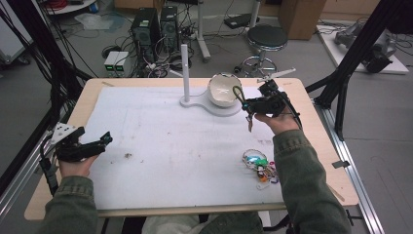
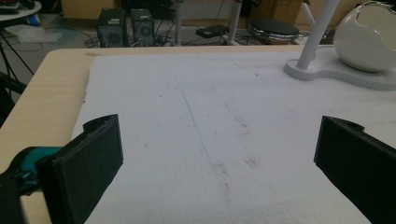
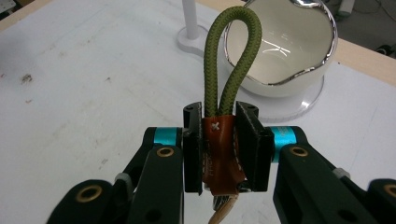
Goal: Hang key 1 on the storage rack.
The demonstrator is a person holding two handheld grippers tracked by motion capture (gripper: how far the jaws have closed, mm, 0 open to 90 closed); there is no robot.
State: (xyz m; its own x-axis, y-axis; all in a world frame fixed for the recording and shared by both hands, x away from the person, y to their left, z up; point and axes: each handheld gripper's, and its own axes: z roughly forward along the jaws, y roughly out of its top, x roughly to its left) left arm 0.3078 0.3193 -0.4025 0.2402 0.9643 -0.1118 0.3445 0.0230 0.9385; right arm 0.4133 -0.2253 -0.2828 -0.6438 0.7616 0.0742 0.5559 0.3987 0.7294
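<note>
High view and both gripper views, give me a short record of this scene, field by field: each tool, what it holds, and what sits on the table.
left tool: open, nothing between its jaws, low over the white mat's left edge
right tool: shut on the keychain
keychain: brown leather tab clamped between the jaws, olive cord loop sticking up toward the bowl
white bowl: on the white stand's base, opening toward the right tool
white stand: upright post, far middle of the mat
white mat: covers most of the wooden table
pile of keychains: on the mat near the right forearm
</note>
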